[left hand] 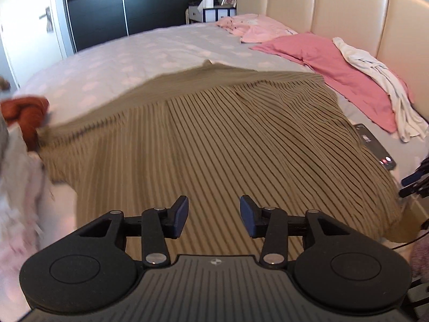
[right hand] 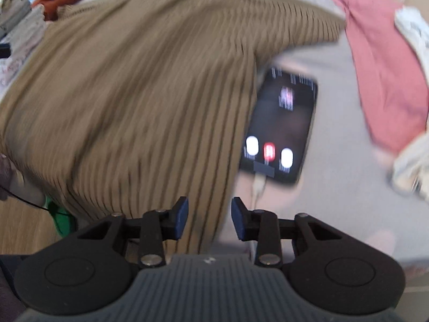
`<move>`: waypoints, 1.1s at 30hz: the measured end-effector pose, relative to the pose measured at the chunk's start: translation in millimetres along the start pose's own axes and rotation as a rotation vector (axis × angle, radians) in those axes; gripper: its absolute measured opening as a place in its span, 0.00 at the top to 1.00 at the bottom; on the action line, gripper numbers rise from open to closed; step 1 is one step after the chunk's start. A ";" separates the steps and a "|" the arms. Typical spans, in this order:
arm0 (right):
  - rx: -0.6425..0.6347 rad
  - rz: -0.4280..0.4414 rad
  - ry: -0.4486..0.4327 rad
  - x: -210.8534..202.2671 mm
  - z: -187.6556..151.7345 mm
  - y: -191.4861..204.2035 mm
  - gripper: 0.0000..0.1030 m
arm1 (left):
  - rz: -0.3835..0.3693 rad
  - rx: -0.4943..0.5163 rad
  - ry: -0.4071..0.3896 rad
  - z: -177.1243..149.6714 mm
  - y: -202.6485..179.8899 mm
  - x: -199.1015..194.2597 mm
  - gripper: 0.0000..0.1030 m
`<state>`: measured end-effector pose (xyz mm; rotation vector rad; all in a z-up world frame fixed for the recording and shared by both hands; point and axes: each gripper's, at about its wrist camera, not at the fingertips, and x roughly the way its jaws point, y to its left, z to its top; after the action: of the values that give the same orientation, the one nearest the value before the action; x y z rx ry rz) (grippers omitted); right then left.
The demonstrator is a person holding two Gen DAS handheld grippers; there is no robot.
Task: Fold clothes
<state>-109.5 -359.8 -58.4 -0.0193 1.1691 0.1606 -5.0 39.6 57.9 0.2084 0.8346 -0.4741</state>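
A tan ribbed garment (left hand: 214, 139) lies spread on the bed (left hand: 139, 53). It also fills the right wrist view (right hand: 139, 86), blurred. My left gripper (left hand: 213, 216) is open and empty, above the garment's near part. My right gripper (right hand: 209, 217) is open and empty, over the garment's right edge near the bed's side. Part of the right gripper shows at the right edge of the left wrist view (left hand: 415, 181).
A phone (right hand: 284, 126) with a lit screen lies on the bed beside the garment's right edge, also in the left wrist view (left hand: 375, 147). Pink pillows (left hand: 329, 69) and a white garment (left hand: 380, 86) lie by the headboard. An orange garment (left hand: 24, 112) and pale clothes (left hand: 21, 177) lie at left.
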 end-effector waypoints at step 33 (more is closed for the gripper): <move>-0.005 -0.036 0.106 -42.6 31.4 40.3 0.84 | 0.259 -0.201 0.105 -63.8 63.1 -32.2 0.53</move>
<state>-102.5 -321.8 -4.2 -0.0536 1.2736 0.1315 -35.4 128.2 39.7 0.1538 0.9369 -0.1355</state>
